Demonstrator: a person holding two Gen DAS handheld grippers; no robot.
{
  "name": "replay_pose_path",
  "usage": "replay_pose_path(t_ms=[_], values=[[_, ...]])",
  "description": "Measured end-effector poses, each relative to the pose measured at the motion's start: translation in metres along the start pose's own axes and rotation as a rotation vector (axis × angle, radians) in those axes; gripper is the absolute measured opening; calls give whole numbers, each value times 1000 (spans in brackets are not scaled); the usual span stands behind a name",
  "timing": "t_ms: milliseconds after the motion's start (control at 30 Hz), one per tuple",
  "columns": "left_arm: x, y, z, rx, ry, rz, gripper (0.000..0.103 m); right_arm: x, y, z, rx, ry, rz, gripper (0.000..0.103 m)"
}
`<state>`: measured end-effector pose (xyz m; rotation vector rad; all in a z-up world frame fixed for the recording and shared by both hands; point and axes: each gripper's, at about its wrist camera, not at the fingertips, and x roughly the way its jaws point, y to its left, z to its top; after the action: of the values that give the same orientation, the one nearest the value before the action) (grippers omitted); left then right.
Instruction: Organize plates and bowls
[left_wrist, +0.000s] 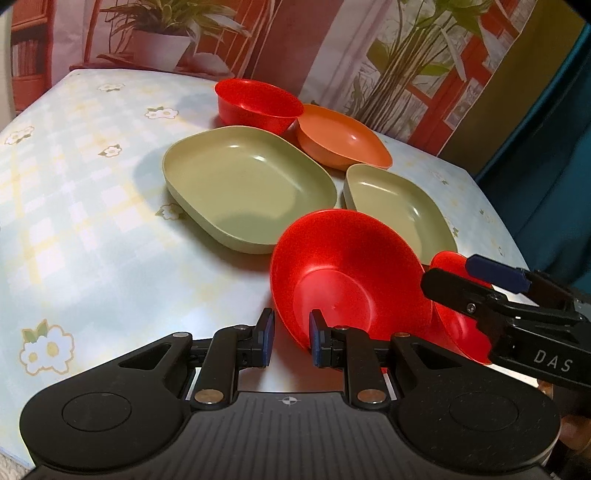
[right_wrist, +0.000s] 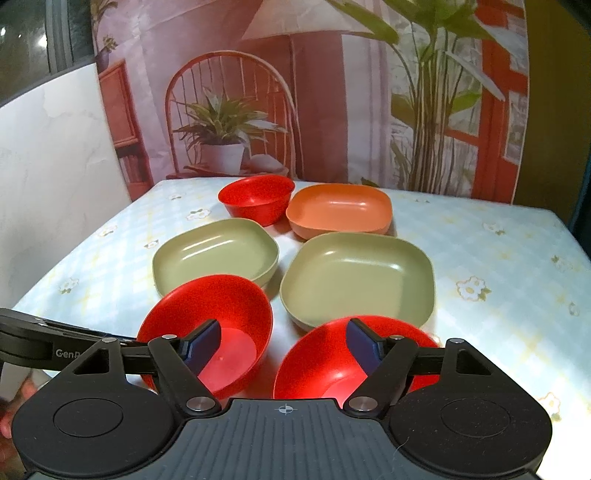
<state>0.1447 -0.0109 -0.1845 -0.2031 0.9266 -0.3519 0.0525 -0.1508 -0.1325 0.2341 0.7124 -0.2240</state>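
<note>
The lower part of each view is filled by the black body of its own claw, so the near edge of the desk (right_wrist: 498, 266) is hidden. In the left wrist view the second near red bowl (left_wrist: 452, 266) is mostly covered by the right claw (left_wrist: 476, 271), and only parts of its rim show. In the right wrist view only a black arm of the left claw (right_wrist: 22, 341) enters from the left edge; its tips are hidden behind the right claw's body. A bit of a hand (right_wrist: 16, 410) shows at the lower left, blurred.

The left claw (left_wrist: 290, 338) is nearly closed and grips the near rim of a tilted red bowl (left_wrist: 343, 273), 1 blue pad inside and 1 outside the wall. The right claw (right_wrist: 282, 345) has its jaws wide apart: its left finger sits inside the left near bowl (right_wrist: 218, 306), its right finger inside the right near bowl (right_wrist: 325, 354), and the pads do not press on anything.

On the desk I count 6 dishes: 3 red bowls, with the third red bowl (right_wrist: 256, 197) at the far side, 2 green plates, the left one (right_wrist: 216, 251) and the right one (right_wrist: 356, 277), and 1 orange plate (right_wrist: 340, 208) just beside the far bowl. The cloth is pale blue with flowers. Behind stands a printed backdrop (right_wrist: 332, 92) with plants and a chair.
</note>
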Motion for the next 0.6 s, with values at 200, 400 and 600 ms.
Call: replay_pose_path(t_ms=[200,400,600], values=[[3,8,-2,-28,5,-11,14,6,11,3,-52,17,18,60],[6,15,-3,-64,15,-15,13,8,13,3,-53,36,54,33],[6,16,-4,-68,11,-22,13,8,13,2,-43,45,97,12]])
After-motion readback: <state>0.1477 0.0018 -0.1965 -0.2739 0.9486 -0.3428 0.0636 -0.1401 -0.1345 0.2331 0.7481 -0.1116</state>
